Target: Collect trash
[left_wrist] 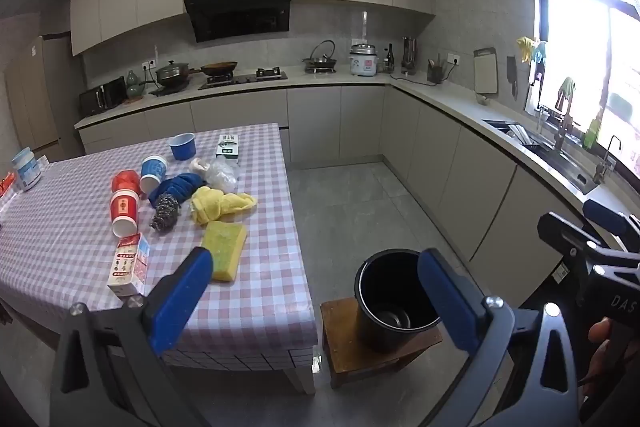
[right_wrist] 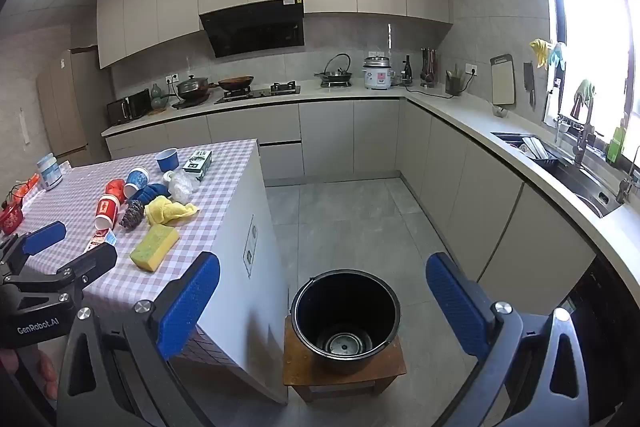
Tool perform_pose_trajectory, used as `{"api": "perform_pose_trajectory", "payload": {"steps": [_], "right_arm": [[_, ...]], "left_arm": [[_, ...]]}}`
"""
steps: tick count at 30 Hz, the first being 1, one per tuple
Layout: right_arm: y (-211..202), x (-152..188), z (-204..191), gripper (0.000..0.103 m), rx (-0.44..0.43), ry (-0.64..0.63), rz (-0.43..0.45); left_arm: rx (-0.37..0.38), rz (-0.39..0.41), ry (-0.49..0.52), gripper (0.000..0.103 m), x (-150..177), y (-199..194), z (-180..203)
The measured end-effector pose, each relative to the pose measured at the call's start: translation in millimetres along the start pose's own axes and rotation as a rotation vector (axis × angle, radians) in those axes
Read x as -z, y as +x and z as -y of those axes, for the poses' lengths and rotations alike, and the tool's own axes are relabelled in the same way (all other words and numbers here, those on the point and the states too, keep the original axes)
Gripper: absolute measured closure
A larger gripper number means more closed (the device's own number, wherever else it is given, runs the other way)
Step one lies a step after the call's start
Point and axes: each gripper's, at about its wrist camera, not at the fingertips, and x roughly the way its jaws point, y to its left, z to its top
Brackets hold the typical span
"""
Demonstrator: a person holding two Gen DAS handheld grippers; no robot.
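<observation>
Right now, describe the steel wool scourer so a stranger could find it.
Start at the checked table. In the clutter, the scourer lies between the red cup and yellow cloth. It alone is a grey, wiry metal ball.

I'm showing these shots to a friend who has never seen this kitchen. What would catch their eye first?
Probably the clutter on the checkered table: tipped paper cups, a yellow cloth, a yellow sponge and a small carton near its front edge. Next, the black bucket standing empty on a low wooden stool beside the table. Both the left gripper and the right gripper are open and hold nothing.
</observation>
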Motion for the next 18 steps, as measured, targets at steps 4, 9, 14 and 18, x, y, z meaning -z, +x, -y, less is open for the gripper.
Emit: {"api": "perform_pose_trajectory", "payload": {"steps": [4, 9, 14, 18], "right_arm": [[-0.1, -0.1, -0.2, 0.000, -0.004, 0.001, -0.002], [0.1, 1.7, -1.0, 0.000, -0.008, 0.004, -0.002], [4.7, -2.0, -1.8, 0.000, -0.007, 0.002, -0.010], [7.3, -1.1, -3.1, 0.000, -0.002, 0.004, -0.011]], "left_arm": [[0.000, -0.006, 0.001, 0.000, 0.4, 0.6, 0.1], [-0.002, -0.006, 0.005, 0.000, -1.5, -0.7, 1.9], [0.004, -0.006, -0.003, 0.000, 3.3, 0.3, -4.9], [0.005, -0.008, -0.004, 0.000, 3.8, -0.8, -5.3]]}}
